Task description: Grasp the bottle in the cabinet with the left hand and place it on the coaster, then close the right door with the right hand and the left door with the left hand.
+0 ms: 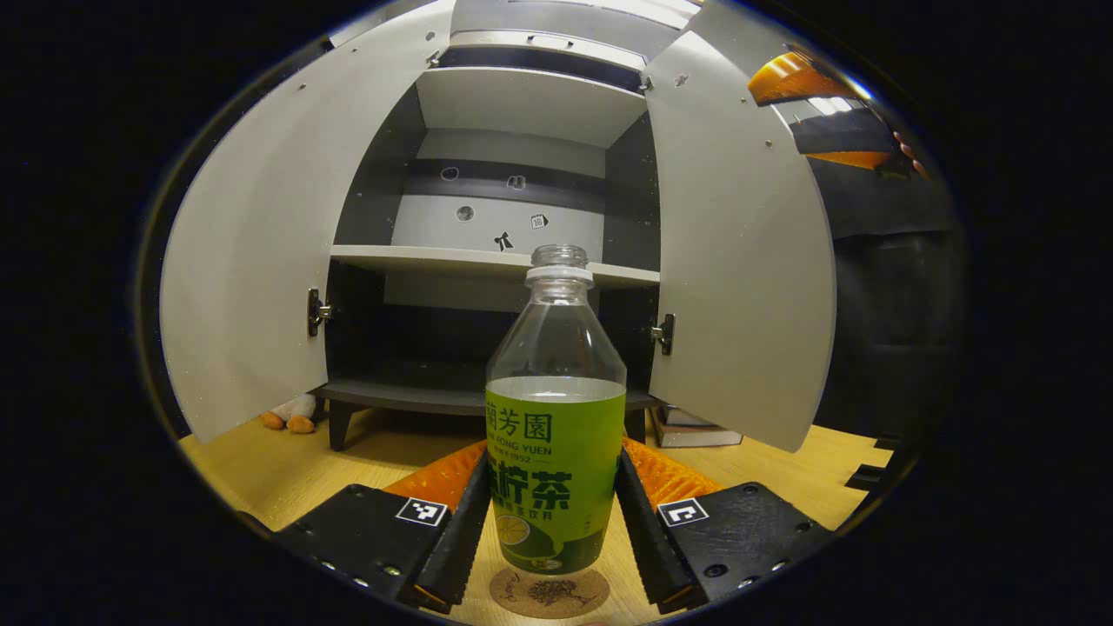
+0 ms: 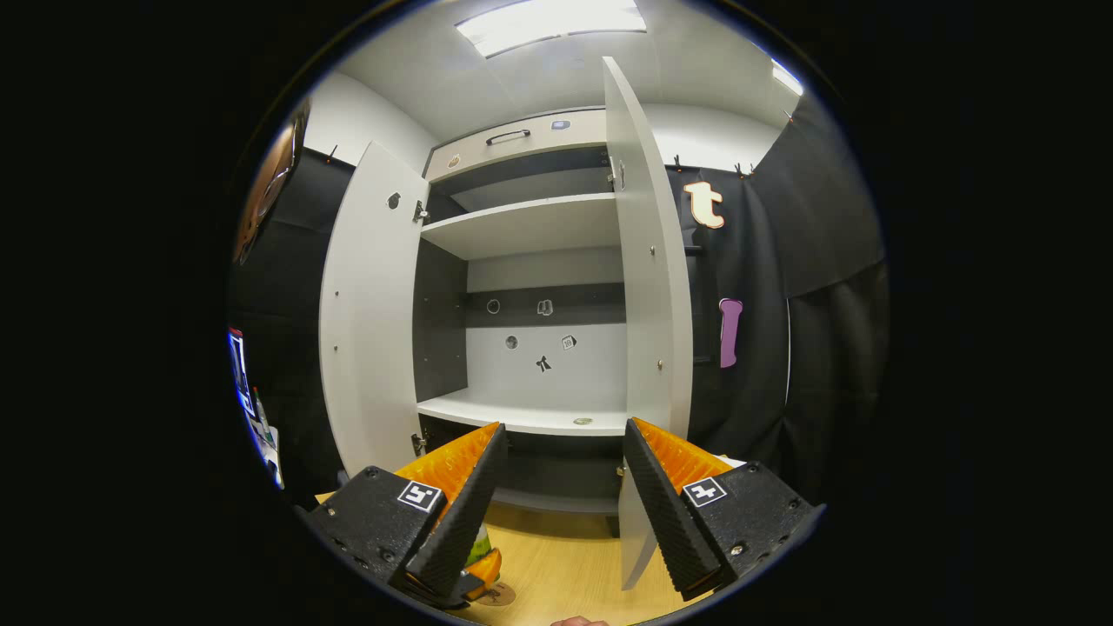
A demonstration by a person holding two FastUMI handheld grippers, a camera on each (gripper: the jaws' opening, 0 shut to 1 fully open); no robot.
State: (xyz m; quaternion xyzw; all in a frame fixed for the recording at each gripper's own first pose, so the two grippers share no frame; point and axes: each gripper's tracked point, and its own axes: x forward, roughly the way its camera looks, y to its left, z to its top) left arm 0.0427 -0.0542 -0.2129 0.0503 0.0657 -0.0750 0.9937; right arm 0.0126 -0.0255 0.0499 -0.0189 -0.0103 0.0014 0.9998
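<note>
left gripper has its fingers on either side of the bottle, close against its label, though i cannot tell whether both press on it. bottle stands upright, uncapped, its base on the coaster on the table just ahead of the fingers. beyond it the cabinet is open, left door and right door swung wide. right gripper is spread with nothing between its fingers, aimed at the cabinet's shelf; the bottle and coaster peek out beside its left finger.
</note>
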